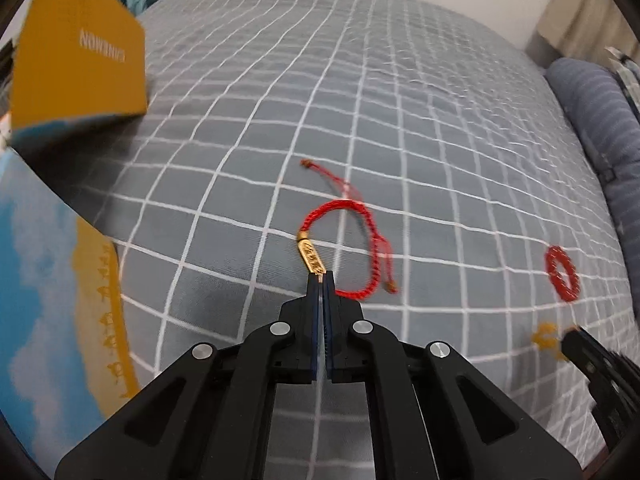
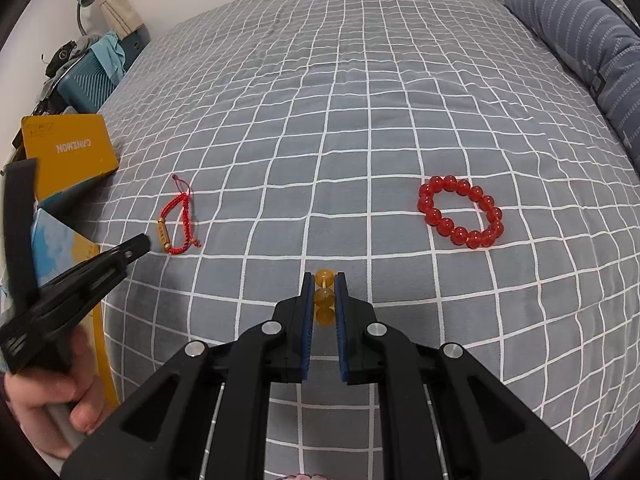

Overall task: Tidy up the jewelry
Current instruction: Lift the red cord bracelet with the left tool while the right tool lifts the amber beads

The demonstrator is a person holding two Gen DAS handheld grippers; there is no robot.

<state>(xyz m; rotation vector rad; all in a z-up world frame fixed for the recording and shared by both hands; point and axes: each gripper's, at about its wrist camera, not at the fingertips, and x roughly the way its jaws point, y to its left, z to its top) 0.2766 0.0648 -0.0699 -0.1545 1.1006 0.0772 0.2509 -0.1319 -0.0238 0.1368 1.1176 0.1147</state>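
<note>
My left gripper (image 1: 320,276) is shut, its tips at the near end of the gold charm (image 1: 310,256) of a red cord bracelet (image 1: 356,236) lying on the grey checked bedspread (image 1: 400,100); whether it pinches the charm is unclear. The right wrist view shows that gripper (image 2: 138,246) just left of the cord bracelet (image 2: 178,220). My right gripper (image 2: 325,280) is shut on an amber bead bracelet (image 2: 324,298), several beads between its pads. A red bead bracelet (image 2: 460,212) lies to the right, also in the left wrist view (image 1: 562,274).
An open yellow and blue box (image 2: 68,152) sits at the bed's left edge, lid up (image 1: 80,60). A striped blue pillow (image 2: 580,32) lies along the right. A teal suitcase (image 2: 92,80) stands beyond the bed at left.
</note>
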